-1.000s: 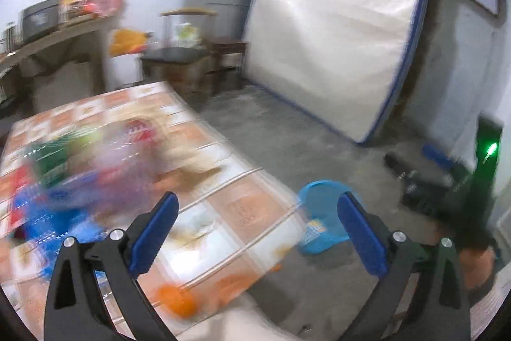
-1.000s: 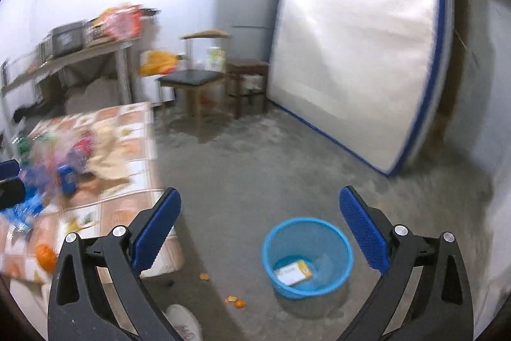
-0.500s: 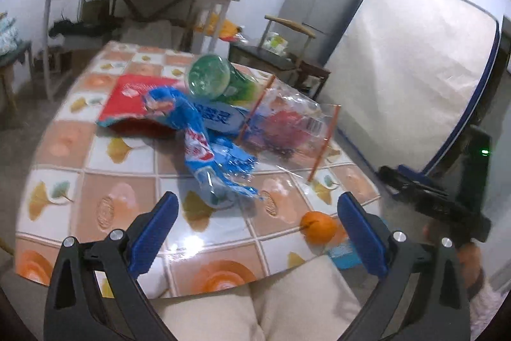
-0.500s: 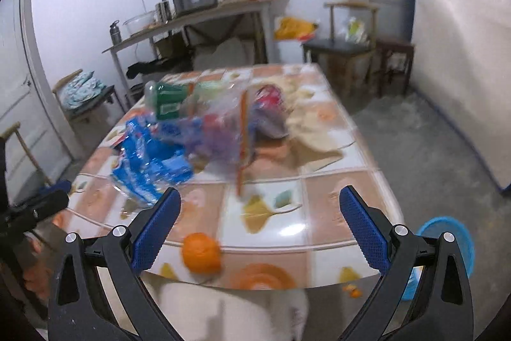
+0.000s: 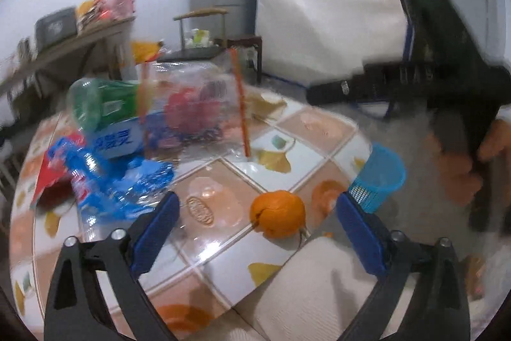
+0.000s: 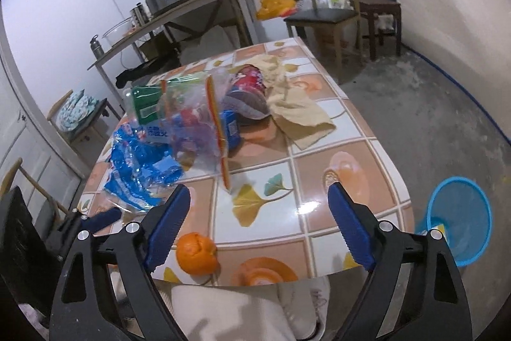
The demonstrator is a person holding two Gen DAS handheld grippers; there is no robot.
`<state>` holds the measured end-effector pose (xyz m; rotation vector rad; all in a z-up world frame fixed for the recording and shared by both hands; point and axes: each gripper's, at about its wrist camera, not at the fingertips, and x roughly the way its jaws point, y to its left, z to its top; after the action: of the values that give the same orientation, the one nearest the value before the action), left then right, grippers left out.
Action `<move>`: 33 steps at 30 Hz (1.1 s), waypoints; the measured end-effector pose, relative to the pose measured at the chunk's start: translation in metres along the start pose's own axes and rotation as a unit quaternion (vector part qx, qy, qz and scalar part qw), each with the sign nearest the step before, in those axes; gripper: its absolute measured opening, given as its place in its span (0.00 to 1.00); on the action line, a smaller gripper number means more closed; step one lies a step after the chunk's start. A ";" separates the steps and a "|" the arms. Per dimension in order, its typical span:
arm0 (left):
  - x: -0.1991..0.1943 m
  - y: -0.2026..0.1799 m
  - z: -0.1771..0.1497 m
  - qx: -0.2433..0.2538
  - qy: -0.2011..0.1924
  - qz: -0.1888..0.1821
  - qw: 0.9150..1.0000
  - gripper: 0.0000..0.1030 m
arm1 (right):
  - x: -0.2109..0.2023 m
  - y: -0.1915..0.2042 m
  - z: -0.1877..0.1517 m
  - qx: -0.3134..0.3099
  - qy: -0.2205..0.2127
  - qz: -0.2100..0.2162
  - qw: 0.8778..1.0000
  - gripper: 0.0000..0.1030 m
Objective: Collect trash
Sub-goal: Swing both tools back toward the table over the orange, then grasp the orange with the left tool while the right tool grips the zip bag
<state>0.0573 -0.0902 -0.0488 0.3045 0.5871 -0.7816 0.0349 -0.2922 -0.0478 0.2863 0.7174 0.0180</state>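
Tiled table (image 6: 357,155), near edge: orange (image 6: 196,253) (peel split, likely trash), sits just inside edge, nothing touching it. Mid-table heap: crumpled blue wrapper (image 6: 140,171), clear zip bag w/ orange strip (image 6: 204,117), green bottle (image 6: 147,106), red cup on its side (image 6: 250,88), beige cloth (image 6: 297,111) beyond. Blue waste basket (image 6: 458,229) on floor off table's right corner, one small box visible inside. Left gripper (image 5: 255,232): jaws spread wide, empty, orange framed between blue pads but not touched; view motion-blurred. Right gripper (image 6: 258,226): jaws wide apart, empty, above near table edge, orange by its left pad. Change vs 1 s ago: both views then aimed at floor and basket, right one straight down on it; at 0.5 s swung round to table; now closer in, orange larger and centred in left view. Reading: drop at basket prob. done, next pickup cycle starting; orange the likely target, left side best placed. Round, may roll off edge if nudged; heap still untouched, most of job left.
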 end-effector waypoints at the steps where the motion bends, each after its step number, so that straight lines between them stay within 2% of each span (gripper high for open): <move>1: 0.008 -0.005 0.000 0.013 0.005 0.006 1.000 0.85 | 0.001 -0.001 0.000 0.003 0.001 0.000 1.000 0.79; 4: 0.024 -0.011 -0.002 0.028 0.020 0.012 0.999 0.75 | 0.004 -0.003 -0.001 0.009 0.004 0.005 1.000 0.79; 11: 0.050 -0.010 -0.010 0.025 0.059 0.002 0.998 0.61 | 0.006 -0.008 -0.004 0.017 0.009 0.011 1.000 0.76; 17: 0.055 -0.009 -0.011 0.010 0.067 -0.017 0.998 0.49 | 0.006 -0.014 -0.006 0.028 0.010 0.014 0.999 0.74; 22: 0.056 -0.013 -0.010 0.009 0.067 -0.024 0.997 0.36 | 0.003 -0.017 -0.007 0.033 0.007 0.015 0.999 0.72; 33: 0.045 -0.004 -0.012 -0.017 0.061 -0.029 0.998 0.25 | -0.003 -0.012 -0.007 0.032 0.003 0.024 0.999 0.68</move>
<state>0.0751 -0.1124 -0.0854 0.3057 0.7262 -0.8117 0.0276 -0.3025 -0.0540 0.3643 0.7167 0.0426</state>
